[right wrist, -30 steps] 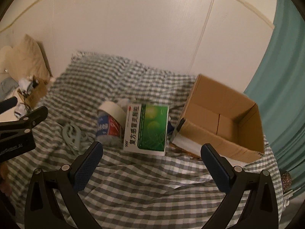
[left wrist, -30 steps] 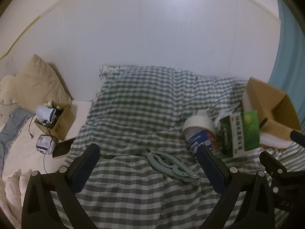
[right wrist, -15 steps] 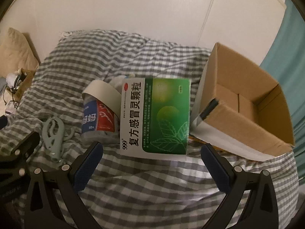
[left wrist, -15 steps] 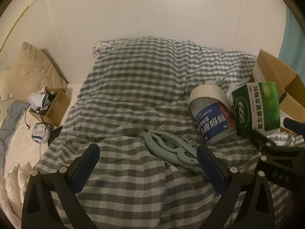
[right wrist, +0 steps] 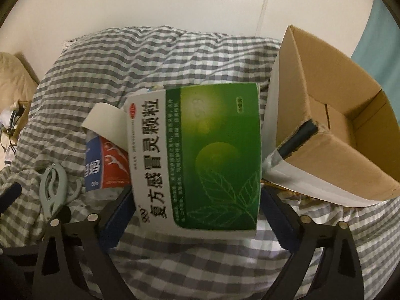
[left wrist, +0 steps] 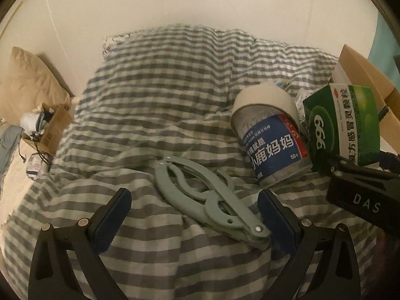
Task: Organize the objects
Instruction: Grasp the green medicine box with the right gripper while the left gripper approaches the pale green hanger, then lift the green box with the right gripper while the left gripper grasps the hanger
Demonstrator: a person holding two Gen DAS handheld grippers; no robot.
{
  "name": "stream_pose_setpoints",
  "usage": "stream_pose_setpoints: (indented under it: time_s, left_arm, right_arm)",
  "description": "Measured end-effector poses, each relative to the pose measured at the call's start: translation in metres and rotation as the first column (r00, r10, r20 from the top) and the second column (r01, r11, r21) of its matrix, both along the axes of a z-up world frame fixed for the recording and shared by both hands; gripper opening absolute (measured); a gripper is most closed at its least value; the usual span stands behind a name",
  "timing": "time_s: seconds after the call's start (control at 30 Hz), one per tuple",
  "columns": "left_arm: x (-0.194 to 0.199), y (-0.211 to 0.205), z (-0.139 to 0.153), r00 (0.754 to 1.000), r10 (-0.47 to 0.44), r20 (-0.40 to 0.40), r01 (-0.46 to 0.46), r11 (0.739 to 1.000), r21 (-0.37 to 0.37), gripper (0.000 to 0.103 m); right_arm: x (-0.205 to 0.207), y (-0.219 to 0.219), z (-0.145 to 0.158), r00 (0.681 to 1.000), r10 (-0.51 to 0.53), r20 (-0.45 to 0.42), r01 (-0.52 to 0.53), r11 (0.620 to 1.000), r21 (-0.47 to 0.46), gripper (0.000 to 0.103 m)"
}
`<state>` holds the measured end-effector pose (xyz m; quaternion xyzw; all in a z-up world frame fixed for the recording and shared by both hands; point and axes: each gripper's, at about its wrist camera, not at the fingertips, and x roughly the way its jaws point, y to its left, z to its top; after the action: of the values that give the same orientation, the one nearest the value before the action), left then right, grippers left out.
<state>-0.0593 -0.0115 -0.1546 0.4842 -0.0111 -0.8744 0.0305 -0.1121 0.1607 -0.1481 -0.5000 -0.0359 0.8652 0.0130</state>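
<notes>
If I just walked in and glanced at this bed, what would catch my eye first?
Likely the bright green medicine box, standing on the checked blanket between the open right tongs, whose jaws have just been closing. Left of it lies a blue-labelled jar; right, an open cardboard box.

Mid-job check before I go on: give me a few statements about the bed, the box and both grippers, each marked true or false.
1. The green medicine box sits between the right gripper's fingers. True; the jaws have just been closing, and whether the pads press on it yet cannot be told.
2. The cardboard box already holds the jar. False; the jar lies on the checked blanket beside the medicine box.
3. The left gripper is shut on the hanger. False; its jaws stand wide, with the folded grey-green hanger lying between them.
4. The jar is tipped over with its pale lid toward the wall. True.
5. A beige pillow lies at the far left. True.
</notes>
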Motion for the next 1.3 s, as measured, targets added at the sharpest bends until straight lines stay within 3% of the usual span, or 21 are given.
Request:
stream_pose_setpoints:
  time_s: [0.1, 0.23, 0.37, 0.57, 0.67, 0.83, 0.93, 1.2, 1.3]
  left_arm:
    - [-0.004, 0.003, -0.009, 1.000, -0.004, 0.014, 0.004, 1.000, -0.003, 0.102]
    - [-0.007, 0.002, -0.013, 0.999, -0.020, 0.026, 0.019, 0.999, 0.041, 0.088]
    - [-0.004, 0.000, -0.012, 0.999, -0.028, 0.020, 0.027, 0.999, 0.047, 0.081]
    - [0.005, -0.004, 0.000, 0.999, -0.043, 0.011, 0.042, 0.997, 0.058, 0.055]
    - [0.012, -0.005, 0.009, 0.998, -0.059, 0.004, 0.059, 0.997, 0.051, 0.028]
    - [0.024, -0.015, 0.027, 0.998, -0.062, -0.011, 0.063, 0.991, 0.114, 0.020]
    - [0.036, -0.015, 0.045, 0.997, -0.071, -0.040, 0.075, 0.991, 0.112, 0.014]
    - [0.067, -0.008, 0.082, 0.990, -0.096, -0.108, 0.111, 0.983, 0.149, 0.011]
    - [0.078, -0.001, 0.102, 0.981, -0.115, -0.157, 0.138, 0.980, 0.141, 0.004]
  right_arm:
    - [-0.004, 0.000, -0.005, 1.000, -0.006, 0.013, 0.006, 1.000, 0.000, 0.085]
    - [-0.006, 0.003, -0.009, 1.000, -0.017, 0.011, 0.017, 1.000, -0.004, 0.081]
    - [-0.003, 0.005, -0.006, 1.000, -0.015, -0.007, 0.015, 1.000, -0.020, 0.081]
    - [0.009, 0.003, -0.001, 1.000, 0.007, -0.023, -0.008, 1.000, -0.018, 0.080]
    - [0.020, 0.002, 0.008, 0.999, 0.021, -0.037, -0.022, 1.000, -0.010, 0.080]
    - [0.040, 0.002, 0.026, 0.998, 0.040, -0.058, -0.040, 0.999, 0.006, 0.080]
    - [0.050, 0.000, 0.039, 0.996, 0.056, -0.068, -0.055, 0.998, 0.009, 0.079]
    - [0.086, -0.003, 0.085, 0.985, 0.095, -0.145, -0.093, 0.995, 0.020, 0.079]
    - [0.101, 0.001, 0.105, 0.979, 0.099, -0.180, -0.097, 0.995, 0.024, 0.079]
